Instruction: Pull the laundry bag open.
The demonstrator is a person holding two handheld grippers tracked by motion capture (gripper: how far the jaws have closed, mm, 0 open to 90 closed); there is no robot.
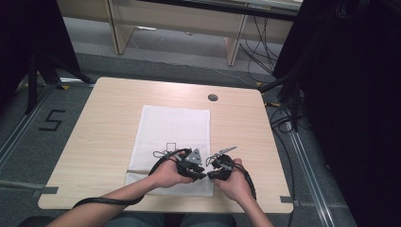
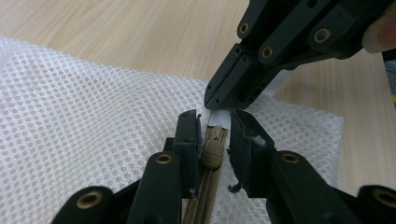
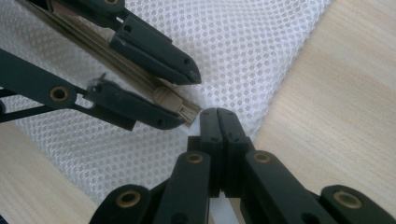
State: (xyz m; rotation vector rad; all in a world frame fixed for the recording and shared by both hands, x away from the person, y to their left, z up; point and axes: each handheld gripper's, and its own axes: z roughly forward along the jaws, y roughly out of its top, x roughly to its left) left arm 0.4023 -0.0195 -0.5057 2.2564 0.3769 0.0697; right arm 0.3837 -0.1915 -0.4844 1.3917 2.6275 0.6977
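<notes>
- We work on a white mesh laundry bag (image 1: 172, 137) lying flat on the tabletop (image 1: 104, 123), near its front edge and about midway between the sides; both grippers meet at the bag's front right part.
- Our right gripper (image 3: 218, 113) has its jaws pressed together on a white fabric tab (image 2: 218, 119) at the end of the zipper, pinning that end in place.
- Our left gripper (image 2: 212, 122) stands narrowly open, its jaws on either side of the tan zipper slider (image 2: 213, 148); we cannot tell whether the jaws touch the slider yet.
- The slider sits at the very end of the tan zipper tape (image 3: 116, 60), just beside the held tab, and the teeth we can see behind it look joined, so we judge the bag closed.
- By our reading, the anchoring grasp is done. What is left is to close the left jaws on the slider and draw it along the zipper away from the tab.
</notes>
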